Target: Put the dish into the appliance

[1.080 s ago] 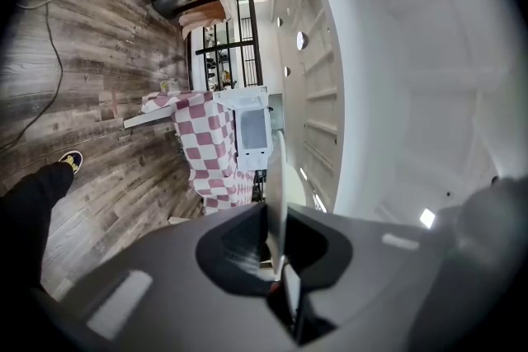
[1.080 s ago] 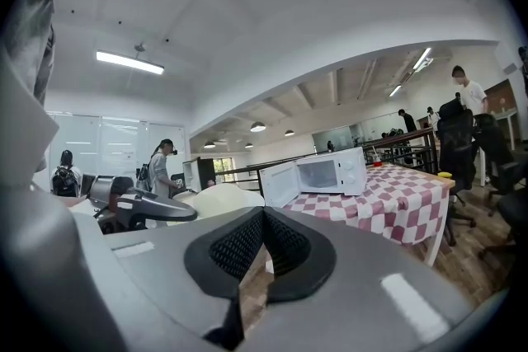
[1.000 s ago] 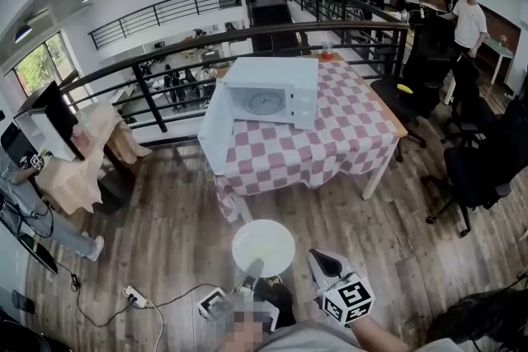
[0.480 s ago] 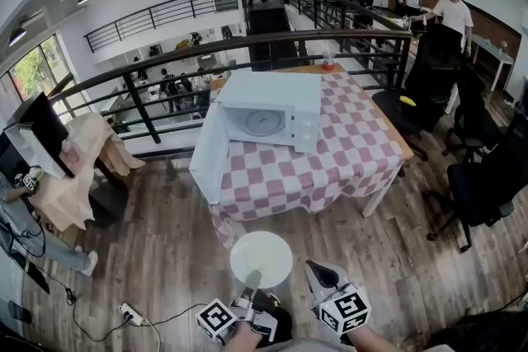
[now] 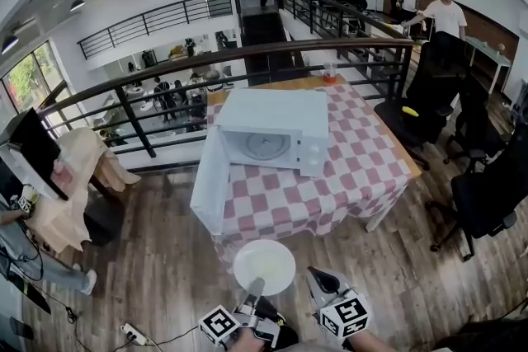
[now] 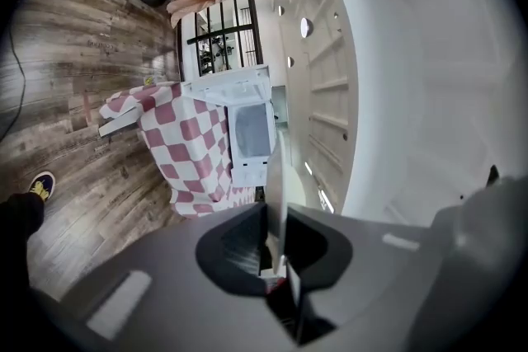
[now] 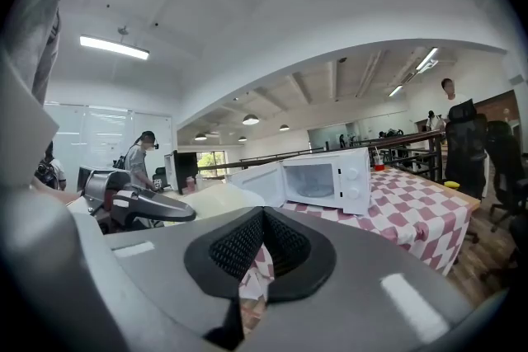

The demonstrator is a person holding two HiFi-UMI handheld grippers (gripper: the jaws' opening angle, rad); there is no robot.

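In the head view, the dish [image 5: 264, 266] hides the left hand-held gripper's [image 5: 254, 287] lower jaw, and distant people [image 5: 446, 8] are indistinct.

Smooth, glossy white dish [image 5: 264, 266], satin white-cased microwave [image 5: 276, 113] at twelve o'clock from it on matt red-and-white checked cloth [image 5: 363, 169], over worn, grainy wood-plank floor [image 5: 157, 260].

Your left gripper [image 6: 277, 220] has its dark jaws closed on the rim of a thin white round plate [image 6: 275, 177]. You see the plate edge-on, rising straight out from between them. Past the plate stands a white microwave oven [image 6: 250, 128] with its door swung open, on a red-and-white checked tablecloth [image 6: 177, 146]. Brown wooden plank floor [image 6: 66, 78] lies beside it.
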